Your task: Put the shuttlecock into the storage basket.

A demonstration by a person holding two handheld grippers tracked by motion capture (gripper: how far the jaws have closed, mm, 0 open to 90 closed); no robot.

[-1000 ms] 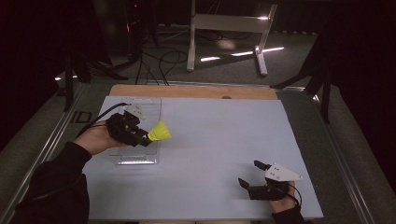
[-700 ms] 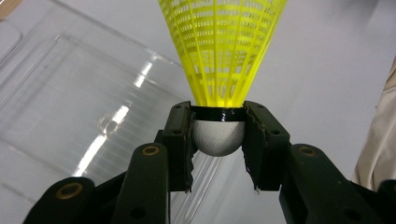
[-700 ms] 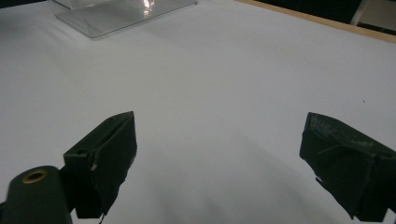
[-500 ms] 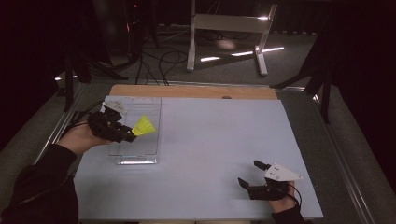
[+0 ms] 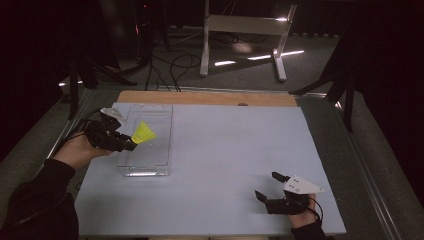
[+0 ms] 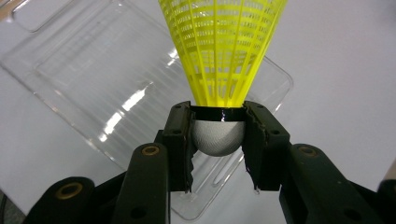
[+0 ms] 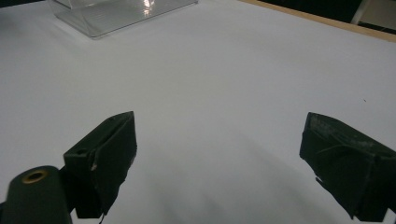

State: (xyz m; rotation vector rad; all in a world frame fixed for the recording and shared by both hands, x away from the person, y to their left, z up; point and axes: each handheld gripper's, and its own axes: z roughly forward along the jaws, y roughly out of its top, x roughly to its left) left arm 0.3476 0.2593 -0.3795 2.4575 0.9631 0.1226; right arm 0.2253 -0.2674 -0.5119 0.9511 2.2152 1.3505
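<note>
One tabletop [image 5: 225, 150], white-surfaced. One clear plastic tray [image 5: 147, 142] lies near its left edge. Two tongs: the left tongs [image 5: 125, 144] are clenched on the cork of one yellow shuttlecock [image 5: 143, 133], held over the tray; the right tongs [image 5: 268, 186], near the front right corner, stand released, nothing between them.

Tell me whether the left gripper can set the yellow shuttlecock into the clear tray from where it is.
Probably yes. The left gripper grips the shuttlecock by its cork, above the clear tray, whose open top has nothing lying across it.
</note>
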